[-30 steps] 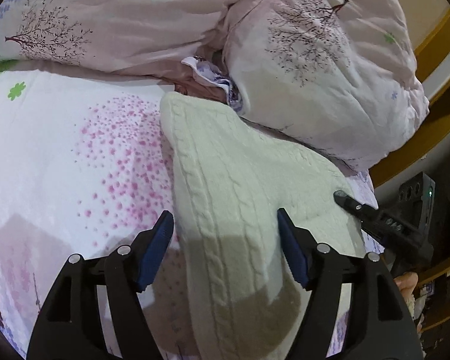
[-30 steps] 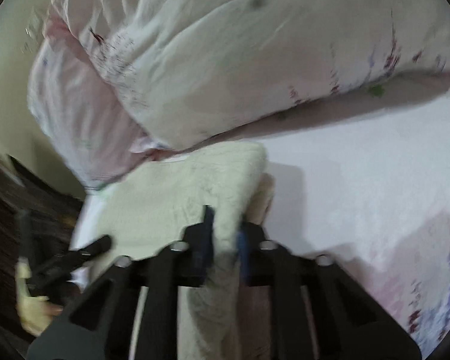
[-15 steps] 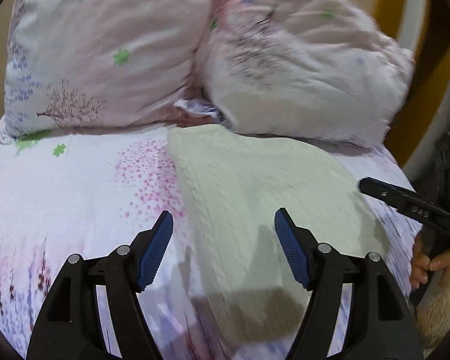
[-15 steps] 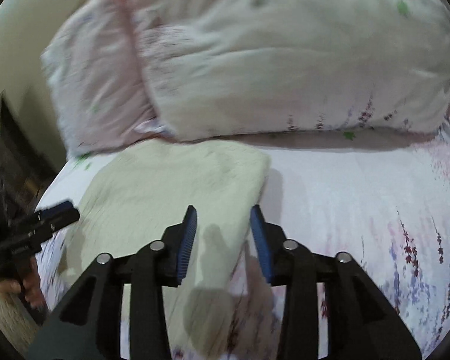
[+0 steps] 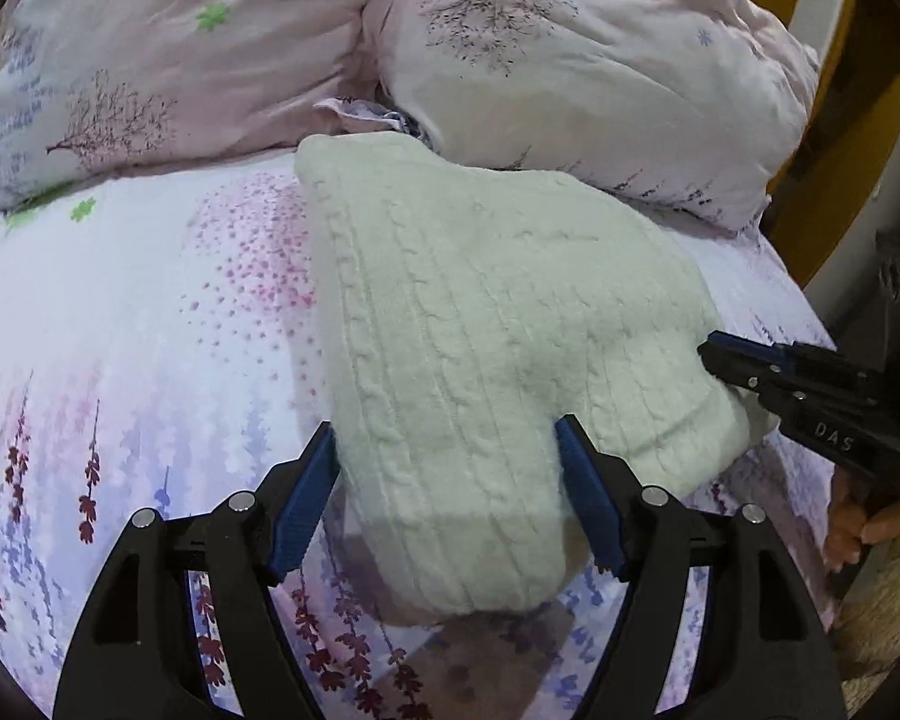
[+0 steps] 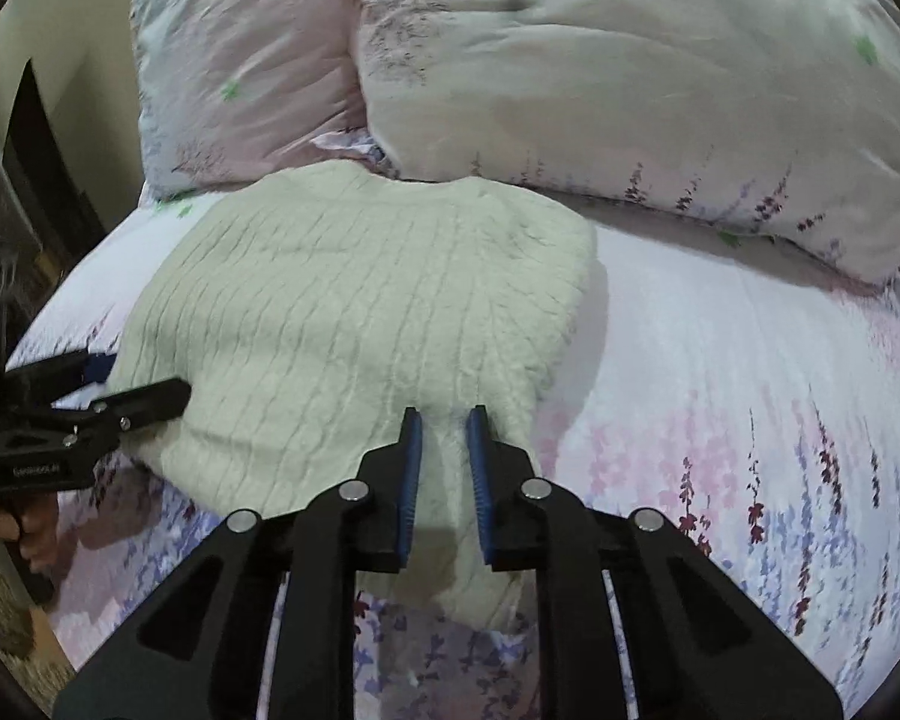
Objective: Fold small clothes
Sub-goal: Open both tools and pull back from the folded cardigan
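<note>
A cream cable-knit sweater [image 5: 480,324] lies folded on the floral bedsheet; it also shows in the right wrist view [image 6: 354,312]. My left gripper [image 5: 447,456] is open, its blue pads either side of the sweater's near edge. My right gripper [image 6: 444,444] is open with a narrow gap, low over the sweater's near right corner, not pinching it. In the left wrist view the right gripper [image 5: 714,357] touches the sweater's right edge. In the right wrist view the left gripper [image 6: 144,387] sits at the sweater's left edge.
Two large floral pillows [image 5: 594,54] [image 5: 168,54] lie just behind the sweater. The floral bedsheet [image 6: 750,396] spreads to the right. A wooden headboard [image 5: 810,180] stands at the far right. A dark piece of furniture [image 6: 42,180] stands to the left of the bed.
My right gripper let go of the sweater fold, opened and drew back. My left gripper pulled back and now straddles the sweater's near edge.
</note>
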### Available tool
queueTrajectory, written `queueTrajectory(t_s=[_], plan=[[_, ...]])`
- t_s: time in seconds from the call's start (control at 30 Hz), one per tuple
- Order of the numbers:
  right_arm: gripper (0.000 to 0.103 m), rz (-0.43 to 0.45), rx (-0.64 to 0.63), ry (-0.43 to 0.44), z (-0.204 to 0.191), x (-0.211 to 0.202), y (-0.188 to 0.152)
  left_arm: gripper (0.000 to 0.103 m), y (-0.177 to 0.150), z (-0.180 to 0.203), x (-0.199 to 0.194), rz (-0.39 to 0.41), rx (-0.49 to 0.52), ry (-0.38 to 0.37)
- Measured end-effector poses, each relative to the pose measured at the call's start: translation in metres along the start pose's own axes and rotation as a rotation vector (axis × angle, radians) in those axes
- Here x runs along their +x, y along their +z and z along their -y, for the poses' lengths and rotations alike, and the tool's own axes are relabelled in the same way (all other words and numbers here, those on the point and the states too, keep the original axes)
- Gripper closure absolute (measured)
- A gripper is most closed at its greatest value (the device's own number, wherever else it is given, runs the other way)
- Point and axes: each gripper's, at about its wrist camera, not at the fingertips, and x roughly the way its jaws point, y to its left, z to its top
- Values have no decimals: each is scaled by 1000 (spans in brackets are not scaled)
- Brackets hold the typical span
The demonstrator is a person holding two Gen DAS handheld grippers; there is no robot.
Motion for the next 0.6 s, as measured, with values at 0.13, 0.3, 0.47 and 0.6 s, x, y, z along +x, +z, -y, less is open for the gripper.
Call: queueTrajectory(t_s=[0.13, 0.3, 0.47, 0.6], plan=[[43, 45, 44, 21, 1, -18, -7, 26, -9, 2, -21, 35, 7, 5], [17, 82, 84, -2, 1, -43, -26, 7, -31, 2, -51, 80, 19, 26], [6, 83, 51, -34, -12, -56, -46, 1, -49, 2, -62, 59, 6, 68], [3, 39, -3, -75, -27, -57, -60, 1, -59, 6, -64, 25, 7, 108]])
